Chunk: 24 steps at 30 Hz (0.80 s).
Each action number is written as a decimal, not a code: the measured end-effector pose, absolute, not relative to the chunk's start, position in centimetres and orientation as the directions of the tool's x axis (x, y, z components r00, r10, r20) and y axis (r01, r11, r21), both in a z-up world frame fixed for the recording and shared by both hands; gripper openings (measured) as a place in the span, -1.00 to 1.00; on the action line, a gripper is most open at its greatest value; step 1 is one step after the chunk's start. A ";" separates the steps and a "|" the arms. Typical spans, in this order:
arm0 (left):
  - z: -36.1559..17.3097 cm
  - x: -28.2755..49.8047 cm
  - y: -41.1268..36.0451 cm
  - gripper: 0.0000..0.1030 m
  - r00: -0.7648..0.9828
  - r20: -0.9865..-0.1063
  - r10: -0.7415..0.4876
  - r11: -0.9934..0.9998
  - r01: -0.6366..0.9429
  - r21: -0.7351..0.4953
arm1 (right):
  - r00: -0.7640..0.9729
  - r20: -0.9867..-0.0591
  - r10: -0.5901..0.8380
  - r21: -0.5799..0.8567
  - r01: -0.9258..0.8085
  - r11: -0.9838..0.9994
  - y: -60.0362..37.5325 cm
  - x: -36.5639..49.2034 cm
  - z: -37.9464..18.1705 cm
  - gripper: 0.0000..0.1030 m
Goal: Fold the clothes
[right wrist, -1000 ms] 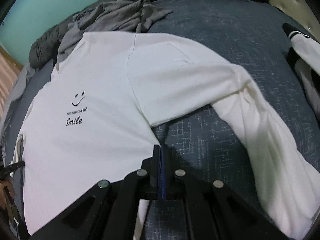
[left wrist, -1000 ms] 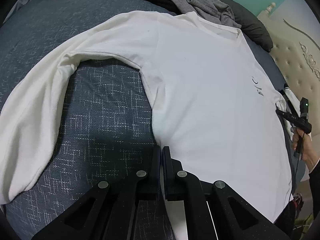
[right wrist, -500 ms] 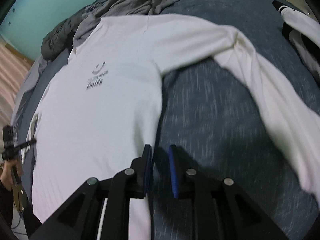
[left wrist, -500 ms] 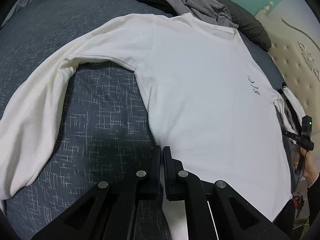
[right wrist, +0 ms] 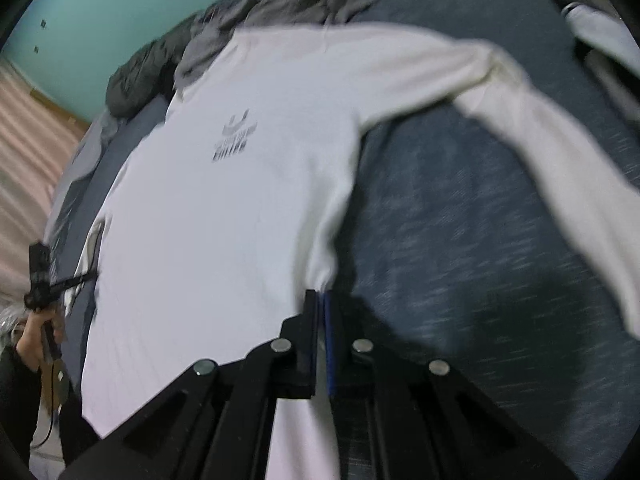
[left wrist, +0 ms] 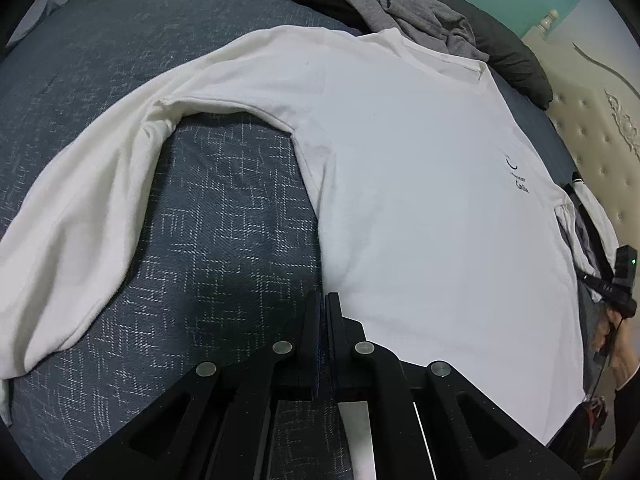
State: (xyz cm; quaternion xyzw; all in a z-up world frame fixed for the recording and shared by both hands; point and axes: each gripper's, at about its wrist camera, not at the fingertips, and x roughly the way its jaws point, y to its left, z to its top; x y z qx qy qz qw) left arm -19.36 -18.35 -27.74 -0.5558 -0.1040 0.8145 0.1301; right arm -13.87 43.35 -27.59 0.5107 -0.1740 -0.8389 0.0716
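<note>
A white long-sleeved cotton shirt (left wrist: 420,184) is spread flat, front up, on a dark blue bedcover with a pale crosshatch weave (left wrist: 224,216). In the left wrist view, one sleeve (left wrist: 80,208) is seen curving down the left side, bent at the elbow, with bare bedcover between it and the body of the shirt. The left gripper (left wrist: 323,300) is seen with its black jaws brought together at the shirt's side edge near the hem; white cloth shows beneath its frame, but whether a fold is pinched cannot be told. Further right, a small black print (left wrist: 518,178) is seen on the chest, and a rumpled grey garment (left wrist: 404,4) lies beyond the collar.

In the right wrist view, which is blurred, the shirt fills the left and centre, and its other sleeve (right wrist: 560,136) is stretched to the right. The right gripper (right wrist: 319,300) is closed on the shirt's side edge, where the cloth is gathered into its tips.
</note>
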 end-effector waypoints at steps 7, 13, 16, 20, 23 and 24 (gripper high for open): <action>-27.8 -19.9 -17.3 -0.95 -0.359 -0.878 0.317 -0.948 -0.093 -0.305 | -0.459 -0.872 -0.170 0.247 -0.114 -0.962 44.5 -13.3 -26.9 -0.98; -27.4 -21.2 -15.7 -0.95 -0.342 -0.872 0.349 -0.936 -0.079 -0.343 | -0.438 -0.863 -0.250 0.366 -0.202 -0.909 47.2 -12.3 -28.6 -0.95; -26.1 -19.5 -16.4 -0.94 -0.332 -0.875 0.352 -0.935 -0.093 -0.341 | -0.433 -0.877 -0.208 0.335 -0.240 -0.911 48.2 -11.2 -28.0 -0.93; -25.0 -17.2 -16.4 -0.79 -0.292 -0.879 0.377 -0.926 -0.108 -0.361 | -0.409 -0.869 -0.279 0.393 -0.224 -0.892 49.0 -8.5 -26.8 -0.53; -25.1 -15.1 -15.3 -0.55 -0.228 -0.894 0.386 -0.922 -0.133 -0.364 | -0.361 -0.877 -0.317 0.399 -0.180 -0.899 48.4 -6.0 -25.9 -0.48; -25.2 -14.4 -14.7 -0.54 -0.209 -0.899 0.384 -0.922 -0.144 -0.360 | -0.341 -0.880 -0.330 0.401 -0.166 -0.901 48.0 -5.2 -25.7 -0.48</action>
